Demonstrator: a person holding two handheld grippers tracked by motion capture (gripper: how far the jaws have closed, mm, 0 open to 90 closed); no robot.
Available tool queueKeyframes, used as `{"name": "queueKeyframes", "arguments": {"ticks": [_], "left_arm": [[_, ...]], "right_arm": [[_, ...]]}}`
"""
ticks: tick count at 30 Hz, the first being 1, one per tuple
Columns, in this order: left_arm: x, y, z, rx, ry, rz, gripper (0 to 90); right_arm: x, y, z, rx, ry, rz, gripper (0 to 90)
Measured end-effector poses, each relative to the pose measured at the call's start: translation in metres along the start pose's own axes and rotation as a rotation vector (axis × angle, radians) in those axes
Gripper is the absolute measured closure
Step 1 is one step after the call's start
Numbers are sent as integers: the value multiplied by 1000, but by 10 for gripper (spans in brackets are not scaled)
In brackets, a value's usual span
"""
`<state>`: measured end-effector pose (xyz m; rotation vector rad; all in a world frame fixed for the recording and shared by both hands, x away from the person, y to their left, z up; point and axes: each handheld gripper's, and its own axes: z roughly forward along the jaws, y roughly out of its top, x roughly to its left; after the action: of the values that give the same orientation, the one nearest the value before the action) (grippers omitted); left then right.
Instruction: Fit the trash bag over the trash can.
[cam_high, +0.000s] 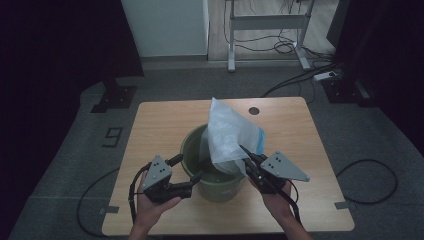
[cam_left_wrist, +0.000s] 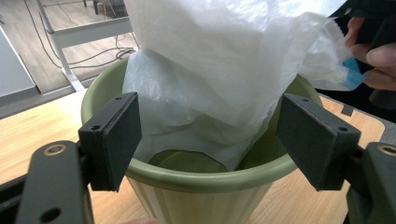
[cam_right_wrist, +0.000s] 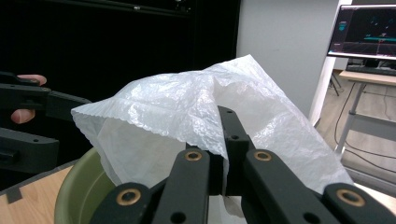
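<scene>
On the wooden bench (cam_high: 165, 120) the green bucket (cam_high: 192, 145) is sitting mid-bench, the white plastic bag (cam_high: 227, 132) hanging into it. Right tongs (cam_high: 248, 157) are clenching the bag's edge; left tongs (cam_high: 187, 170) are gaping, straddling the bucket's near rim.

Both grippers matte black, two-jaw, handheld, bare forearms, no sleeves visible. Left gripper (cam_high: 186, 175): grey three-cornered plate on top with several small holes, black cable looping off the back. Its fingers (cam_left_wrist: 114, 137) are flat rectangular blocks with dark pads, small screws at the corners. Right gripper (cam_high: 246, 156): same grey plate, black cable trailing along the wrist. Its fingers (cam_right_wrist: 233, 135) are long, narrow bars; linkage arms carry brass-coloured pivot bushings and plain black holes.
</scene>
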<state>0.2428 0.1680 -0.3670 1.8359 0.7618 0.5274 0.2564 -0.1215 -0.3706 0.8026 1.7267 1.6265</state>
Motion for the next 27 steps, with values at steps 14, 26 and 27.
{"name": "queueKeyframes", "arguments": {"ticks": [14,26,27], "left_arm": [[-9,7,13,-1,-9,31,273],[-12,8,26,-31,17,41,608],[-12,8,27,-31,9,44,645]], "right_arm": [[13,-3,15,58,49,9,888],[19,0,19,70,88,-10,881],[19,0,19,71,90,-12,879]]}}
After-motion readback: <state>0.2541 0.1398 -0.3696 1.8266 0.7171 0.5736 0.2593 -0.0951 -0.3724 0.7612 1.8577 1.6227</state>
